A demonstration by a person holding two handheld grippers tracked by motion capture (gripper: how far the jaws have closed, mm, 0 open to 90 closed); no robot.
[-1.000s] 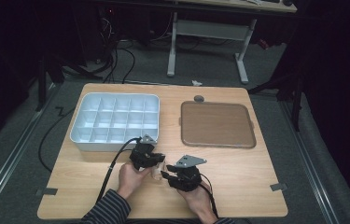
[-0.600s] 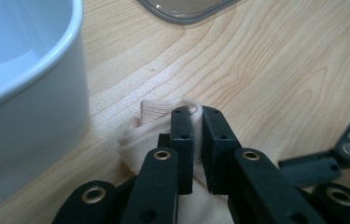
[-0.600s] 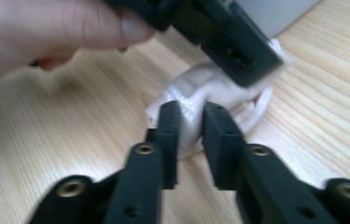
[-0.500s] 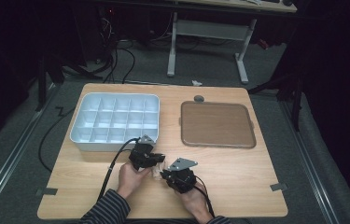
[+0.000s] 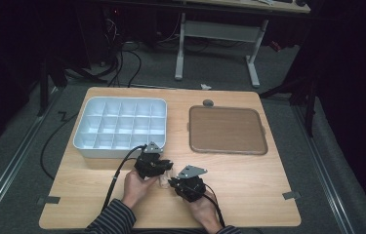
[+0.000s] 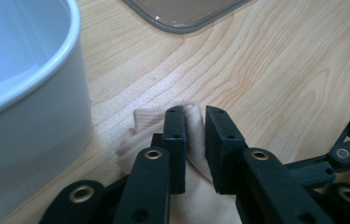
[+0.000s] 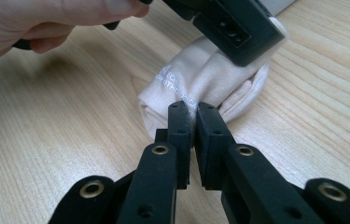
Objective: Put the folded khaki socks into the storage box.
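A rolled cream sock (image 5: 164, 182) lies on the wooden table (image 5: 249, 185) between my two grippers. My left gripper (image 5: 167, 169) reaches it from the left. In the left gripper view its jaws have just been opening a little, and a fold of the sock (image 6: 194, 122) still fills the narrow gap between the pads (image 6: 175, 140). My right gripper (image 5: 172, 183) comes in from the right. Its jaws have just been closing and now pinch the sock's (image 7: 200, 79) near edge, almost touching. The left gripper's body (image 7: 228, 23) rests over the far end of the roll.
A white compartment organiser (image 5: 122, 99) stands at the back left, its wall (image 6: 32, 116) close beside the left gripper. A brown flat tray (image 5: 227, 129) lies at the back right. Cables trail from both grippers toward the front edge. A desk frame stands beyond the table.
The right hand has edged left toward the left gripper and the sock. The left hand has stayed where it was.
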